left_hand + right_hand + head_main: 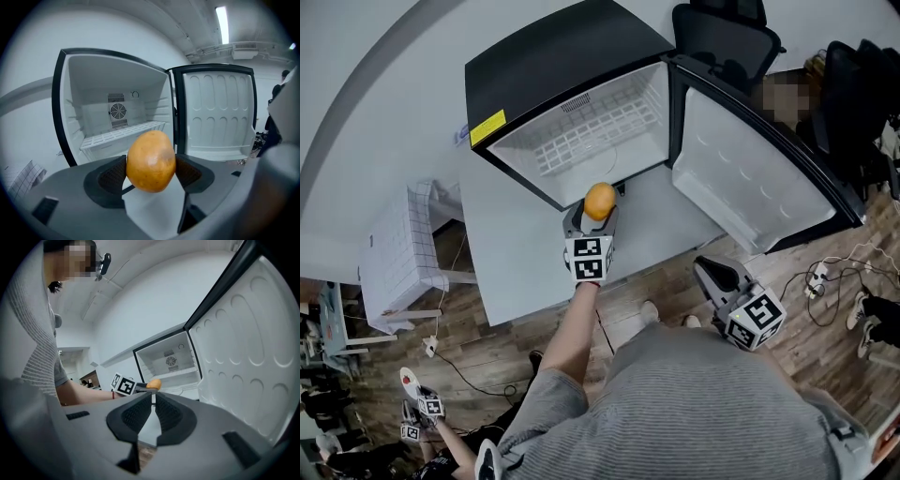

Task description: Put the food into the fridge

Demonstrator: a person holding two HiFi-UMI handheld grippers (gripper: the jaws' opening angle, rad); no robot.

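Pale table (511,258) lies under the left gripper (599,208). Wood-plank floor (478,342) on its near side. Floor cables (825,272) right of the right gripper (711,272). White grid-patterned furniture (394,258) far left. Black chairs (727,37) beyond. White wall (384,84). Ceiling strip light (221,23) lit.

Potato gripped, fridge open.
Smooth orange-brown oval potato (151,161), upright, pinched at both sides between the jaws of the left gripper (151,174), held in the air just in front of the fridge (553,66) opening. Small black fridge, white inside, door (750,178) swung wide to the right, white grid shelf (122,133) across the middle.
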